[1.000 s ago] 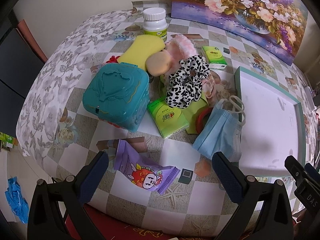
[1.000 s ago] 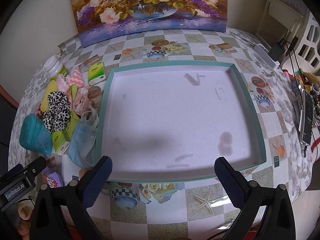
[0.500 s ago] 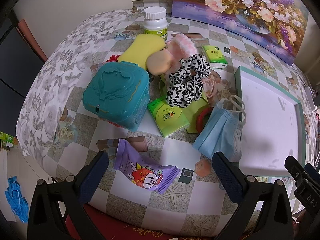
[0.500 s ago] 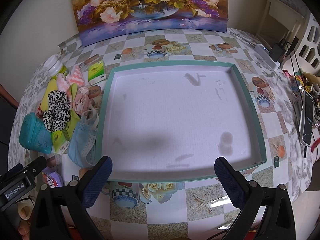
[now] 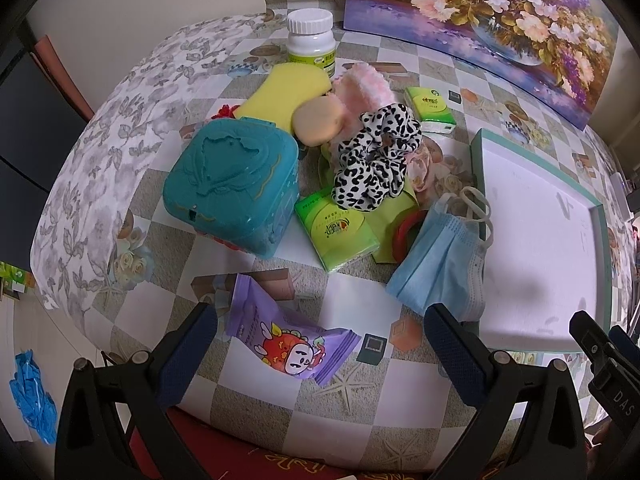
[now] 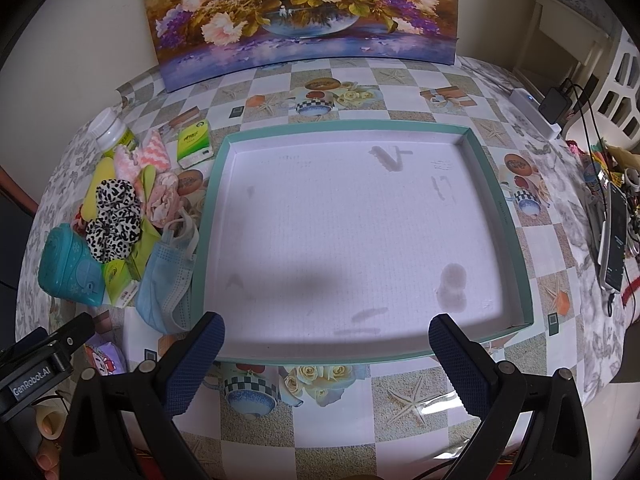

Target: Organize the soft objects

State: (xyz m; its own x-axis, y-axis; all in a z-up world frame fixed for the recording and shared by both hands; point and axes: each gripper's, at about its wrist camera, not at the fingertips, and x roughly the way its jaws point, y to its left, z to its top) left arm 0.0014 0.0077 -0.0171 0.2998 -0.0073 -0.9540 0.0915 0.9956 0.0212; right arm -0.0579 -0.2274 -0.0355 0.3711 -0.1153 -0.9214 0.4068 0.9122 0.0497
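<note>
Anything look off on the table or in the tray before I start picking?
Grey smudges stain the white floor of the teal-rimmed tray, which holds nothing. The blue pleated face mask leans against the tray's rim, ear loops draped over it.

Both the left gripper [image 5: 320, 344] and the right gripper [image 6: 326, 346] have black plastic arms with silver screws, dark blue textured pads [image 6: 196, 364], and white lettering on their black housings.

Tray [image 6: 208, 216] floor lies bare; clutter beside its left rim.
</note>
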